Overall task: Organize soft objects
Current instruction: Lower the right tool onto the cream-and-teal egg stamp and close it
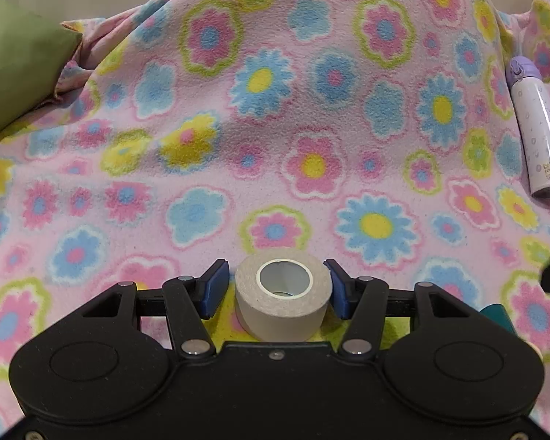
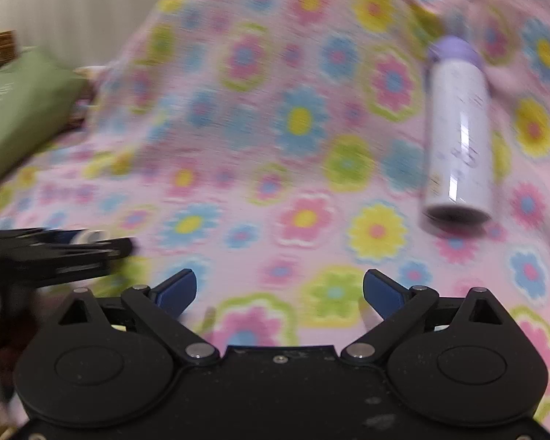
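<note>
- Gripping a squat roll of pale beige fabric tape [image 1: 283, 300], the left gripper [image 1: 278, 289] has its blue pads partly closed against the roll's two sides, hollow core facing up.
- The roll sits low over a pink fleece blanket printed with blue, yellow and green flowers [image 1: 238, 168].
- The right gripper [image 2: 279, 291] stands with its jaws spread wide and nothing between them, above the same blanket.
- A white cylindrical bottle with a lilac cap [image 2: 457, 135] lies on its side toward the blanket's right edge.
- A plain green cushion [image 1: 14, 69] rests at the blanket's far-left corner.
</note>
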### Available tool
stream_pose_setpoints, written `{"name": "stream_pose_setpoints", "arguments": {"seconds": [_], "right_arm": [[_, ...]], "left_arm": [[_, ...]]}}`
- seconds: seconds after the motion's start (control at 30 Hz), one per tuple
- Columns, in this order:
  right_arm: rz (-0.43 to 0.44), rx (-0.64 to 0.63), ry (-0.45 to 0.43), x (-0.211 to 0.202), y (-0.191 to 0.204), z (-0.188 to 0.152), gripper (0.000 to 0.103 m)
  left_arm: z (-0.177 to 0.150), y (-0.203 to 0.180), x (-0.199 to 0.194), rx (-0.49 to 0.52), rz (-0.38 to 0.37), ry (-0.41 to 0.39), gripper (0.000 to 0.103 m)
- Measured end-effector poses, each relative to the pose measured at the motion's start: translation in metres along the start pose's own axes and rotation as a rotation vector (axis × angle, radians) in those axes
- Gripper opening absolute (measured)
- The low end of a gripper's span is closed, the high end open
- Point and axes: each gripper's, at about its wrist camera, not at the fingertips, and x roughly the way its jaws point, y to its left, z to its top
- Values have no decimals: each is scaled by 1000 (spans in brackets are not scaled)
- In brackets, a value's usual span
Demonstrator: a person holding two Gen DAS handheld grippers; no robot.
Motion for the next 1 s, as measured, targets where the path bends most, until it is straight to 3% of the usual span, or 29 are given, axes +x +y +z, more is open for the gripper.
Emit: {"name": "stream_pose_setpoints", "arguments": {"seconds": [0.33,0.47,0.83,0.9,1.0], "right_arm": [[144,-257,50,0,46,-7,97],[167,-334,71,8,57,-12,90],[215,-335,128,35,65,-9,69],[228,-342,132,36,67,-12,58],[215,-304,129,33,66,-10,58]], "left_arm": [[-1,0,0,4,5,1,54],[-1,-1,1,7,8,1,54],[0,-1,1,3,8,2,54],[0,-1,1,3,8,2,54],[0,-1,1,3,9,3,54]]}}
